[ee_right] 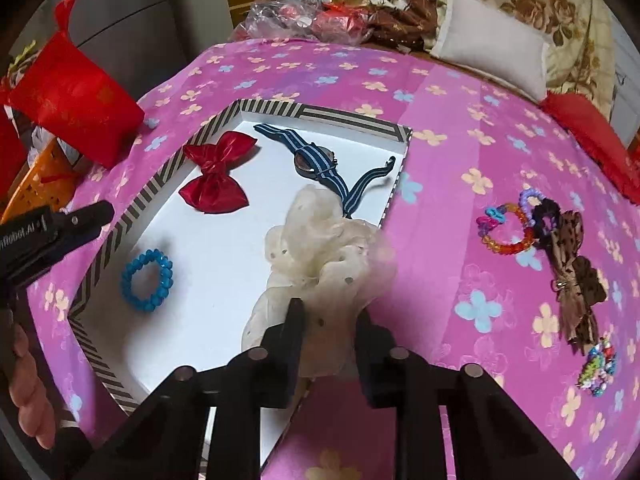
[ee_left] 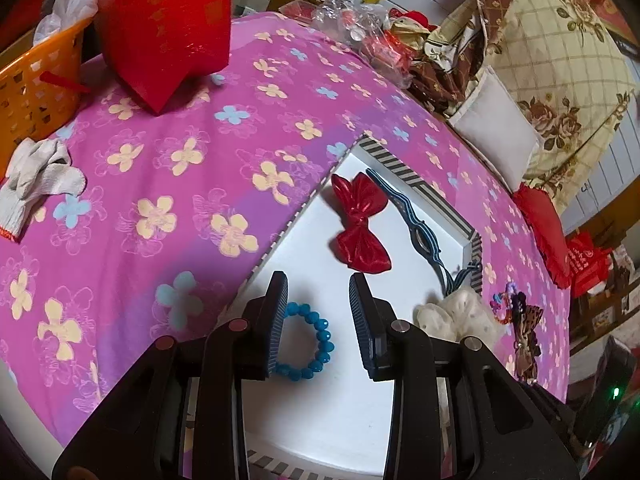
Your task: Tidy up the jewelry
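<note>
A striped-rim white box [ee_right: 312, 114] [ee_left: 396, 166] lies on the pink flowered cloth. In it are a blue bead bracelet [ee_right: 147, 280] [ee_left: 316, 340], a red bow [ee_right: 218, 178] [ee_left: 360, 224] and a blue striped watch [ee_right: 320, 162] [ee_left: 420, 224]. My right gripper [ee_right: 328, 312] is shut on a cream scrunchie [ee_right: 320, 248] [ee_left: 460, 312] and holds it over the box's right edge. My left gripper [ee_left: 318, 284] is open and empty above the bracelet; it also shows at the left of the right wrist view [ee_right: 72, 220]. Outside the box lie a coloured bead bracelet [ee_right: 506, 226], a brown bow [ee_right: 576, 276] and a sequinned piece [ee_right: 598, 366].
A red gift bag [ee_left: 164, 28] [ee_right: 72, 100] and an orange basket [ee_left: 36, 84] stand at the far left. A white glove [ee_left: 36, 180] lies near them. Wrapped clutter, a white pillow [ee_right: 492, 52] and a red cushion [ee_right: 592, 136] line the far edge.
</note>
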Motion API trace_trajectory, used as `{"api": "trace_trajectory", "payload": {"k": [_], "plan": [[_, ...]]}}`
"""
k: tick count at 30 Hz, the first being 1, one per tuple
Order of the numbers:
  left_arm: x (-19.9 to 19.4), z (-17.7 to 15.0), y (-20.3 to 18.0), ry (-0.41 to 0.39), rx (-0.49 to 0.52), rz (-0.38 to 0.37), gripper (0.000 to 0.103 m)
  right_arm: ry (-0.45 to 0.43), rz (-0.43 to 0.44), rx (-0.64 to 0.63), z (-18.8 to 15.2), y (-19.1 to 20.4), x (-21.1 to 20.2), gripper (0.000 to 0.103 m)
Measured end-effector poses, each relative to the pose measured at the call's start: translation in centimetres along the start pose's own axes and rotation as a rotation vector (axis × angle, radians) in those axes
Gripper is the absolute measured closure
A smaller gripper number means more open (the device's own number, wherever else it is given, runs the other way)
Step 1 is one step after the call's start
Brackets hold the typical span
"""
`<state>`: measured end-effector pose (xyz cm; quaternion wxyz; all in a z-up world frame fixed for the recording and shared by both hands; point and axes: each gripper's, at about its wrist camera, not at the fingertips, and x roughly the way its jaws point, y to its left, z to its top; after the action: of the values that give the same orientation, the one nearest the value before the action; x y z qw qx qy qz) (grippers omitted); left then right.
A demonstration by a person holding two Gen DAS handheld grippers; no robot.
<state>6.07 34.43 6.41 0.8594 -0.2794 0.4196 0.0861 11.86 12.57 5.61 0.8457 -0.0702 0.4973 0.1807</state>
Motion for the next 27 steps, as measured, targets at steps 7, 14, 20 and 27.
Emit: {"api": "trace_trajectory", "payload": {"k": [7,14,20,27], "plan": [[0.0,0.0,-0.1,0.001,0.004,0.001,0.072,-0.002,-0.004,-0.039,-0.2,1.3,0.5,0.082],[0.1,-0.1,0.0,0.003,0.005,0.001,0.072,0.059,0.084,-0.084,-0.7,4.1,1.6,0.082],[0.0,-0.2,0.1,-0.004,-0.004,0.000,0.072,0.157,0.237,-0.146,-2.6,6.9,2.2,0.082],[0.0,-0.2,0.2,-0.005,-0.005,-0.001,0.072,0.101,0.219,-0.187,-3.8,7.3,-0.1,0.050]]}}
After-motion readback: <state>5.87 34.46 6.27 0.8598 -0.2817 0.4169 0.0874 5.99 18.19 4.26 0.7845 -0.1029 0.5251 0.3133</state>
